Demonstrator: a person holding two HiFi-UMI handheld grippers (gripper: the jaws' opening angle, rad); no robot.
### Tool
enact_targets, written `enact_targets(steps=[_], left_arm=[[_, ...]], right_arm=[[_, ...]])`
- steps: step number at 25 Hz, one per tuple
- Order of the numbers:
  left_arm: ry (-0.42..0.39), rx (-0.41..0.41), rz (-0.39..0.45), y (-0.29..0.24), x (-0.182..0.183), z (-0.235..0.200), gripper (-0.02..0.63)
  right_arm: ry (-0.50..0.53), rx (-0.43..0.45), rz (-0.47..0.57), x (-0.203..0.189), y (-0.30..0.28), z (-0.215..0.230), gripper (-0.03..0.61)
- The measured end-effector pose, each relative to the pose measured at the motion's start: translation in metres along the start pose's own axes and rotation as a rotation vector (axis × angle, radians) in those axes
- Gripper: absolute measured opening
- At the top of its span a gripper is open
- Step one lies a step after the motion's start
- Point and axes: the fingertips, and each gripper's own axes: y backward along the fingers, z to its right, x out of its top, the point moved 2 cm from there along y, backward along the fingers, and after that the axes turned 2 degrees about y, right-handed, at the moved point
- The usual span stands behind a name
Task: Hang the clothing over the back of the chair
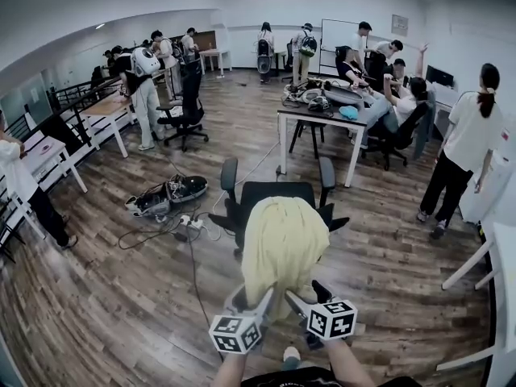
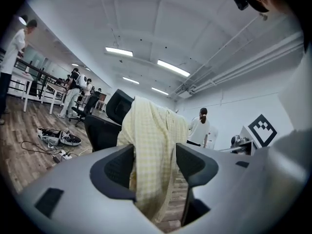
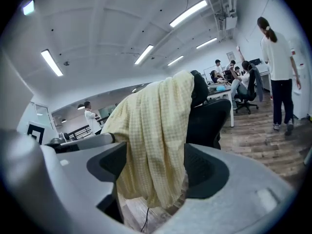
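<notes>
The black chair (image 1: 278, 190) stands on the wooden floor (image 1: 379, 248) in front of the person, and the clothing (image 1: 282, 244), a pale yellow checked garment, already lies over the top of its back. The cloth hangs down the near side in long folds. How far it falls on the seat side cannot be seen. Judging by this, the hanging itself looks done and the step in hand is letting go and drawing clear. The left hand-held gripper (image 2: 155, 165) has its jaws spread wide. In its own view the hanging cloth shows in the gap between them, yet neither pad presses on it. The right hand-held gripper (image 3: 155, 168) is likewise wide open, with the garment's lower folds in view between its jaws but not pinched. In the head view both sit side by side just beside the hem, low and on the near side of the chair. The next move, as I judge it, calls for backing both away without catching a fold, since a snagged hem could drag the garment off the back. A look at whether the cloth sits evenly would also help. Counted: one chair bears the clothing, and at least two more office chairs stand farther off. There is one long surface (image 1: 318, 119) with gear on it, one garment, and two hand-held grippers. Many people stand about the room, too small and too overlapped for a sure count.
</notes>
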Motion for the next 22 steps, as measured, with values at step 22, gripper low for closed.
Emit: enact_targets(steps=[22], left_arm=[[-0.07,-0.124,-0.001,0.066,-0.001,0.046,0.258]], right_arm=[[0.084,-0.049,0.114,-0.012,0.065,-0.054,0.354]])
